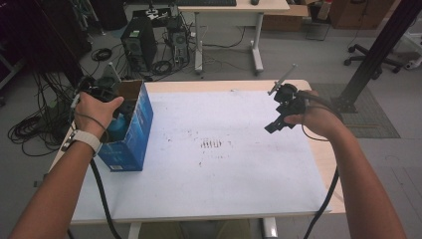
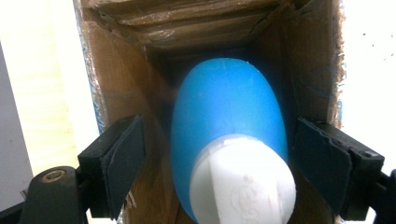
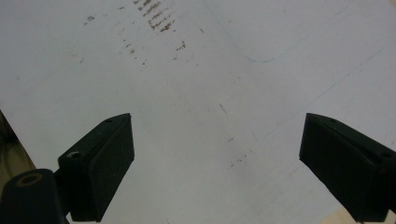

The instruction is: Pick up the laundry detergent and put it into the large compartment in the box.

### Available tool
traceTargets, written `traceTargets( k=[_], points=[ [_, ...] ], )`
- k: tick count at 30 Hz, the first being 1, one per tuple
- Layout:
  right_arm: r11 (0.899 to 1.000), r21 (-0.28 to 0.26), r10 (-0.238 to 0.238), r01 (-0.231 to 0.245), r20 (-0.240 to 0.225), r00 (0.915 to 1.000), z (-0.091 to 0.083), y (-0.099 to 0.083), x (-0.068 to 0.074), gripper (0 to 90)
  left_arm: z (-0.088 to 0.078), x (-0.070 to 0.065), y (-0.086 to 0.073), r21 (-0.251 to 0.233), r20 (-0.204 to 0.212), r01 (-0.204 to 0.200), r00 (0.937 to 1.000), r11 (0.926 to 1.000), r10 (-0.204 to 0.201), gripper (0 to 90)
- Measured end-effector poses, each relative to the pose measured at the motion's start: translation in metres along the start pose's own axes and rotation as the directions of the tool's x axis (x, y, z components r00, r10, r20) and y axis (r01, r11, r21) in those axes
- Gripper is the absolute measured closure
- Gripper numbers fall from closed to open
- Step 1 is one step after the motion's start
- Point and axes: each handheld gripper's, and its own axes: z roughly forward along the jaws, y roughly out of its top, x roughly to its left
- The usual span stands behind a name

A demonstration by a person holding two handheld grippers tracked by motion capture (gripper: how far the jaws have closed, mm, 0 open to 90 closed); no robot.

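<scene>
White sheet covers the table, bare and wide beside the blue cardboard box at its left edge. Inside that open box stands a blue bottle with a white cap; the left gripper straddles it, jaws spread, not touching. Well apart, the right gripper hangs released over the sheet.

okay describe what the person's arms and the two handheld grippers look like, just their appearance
Both forearms are bare, with no sleeves. The left wrist wears a white band like a watch strap. Each hand holds a black gripper: the left gripper and right gripper each have two flat, blocky black jaws with dark pads. A black cable trails from each, and a thin grey rod sticks up from the right one.
</scene>
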Motion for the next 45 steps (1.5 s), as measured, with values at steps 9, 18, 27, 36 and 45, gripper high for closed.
traceTargets(
  k=[9, 18, 27, 36, 45],
  points=[
    [1.000, -0.003, -0.002, 0.002, 0.002, 1.0000, -0.002, 0.000, 0.001, 10.4, -0.009, -0.001, 0.001, -0.014, 0.007, -0.010, 0.9999, 0.9998, 0.010, 14.3],
    [1.000, -0.008, 0.001, -0.001, 0.005, 1.0000, -0.004, -0.002, 0.002, 10.3, -0.013, -0.002, 0.000, -0.017, 0.007, -0.018, 0.9998, 0.9997, 0.018, 14.0],
    [1.000, -0.012, -0.002, 0.002, 0.006, 1.0000, -0.006, -0.003, 0.003, 10.3, -0.020, -0.002, 0.000, -0.021, 0.005, -0.023, 0.9997, 0.9995, 0.023, 12.8],
    [1.000, -0.014, -0.001, 0.001, 0.008, 1.0000, -0.008, -0.003, 0.004, 10.3, -0.032, -0.005, -0.003, -0.026, 0.018, -0.047, 0.9987, 0.9985, 0.048, 12.7],
    [1.000, -0.016, -0.002, 0.002, 0.010, 1.0000, -0.009, -0.003, 0.005, 10.4, -0.045, -0.007, -0.004, -0.041, 0.026, -0.058, 0.9979, 0.9975, 0.059, 13.4]
  ],
)
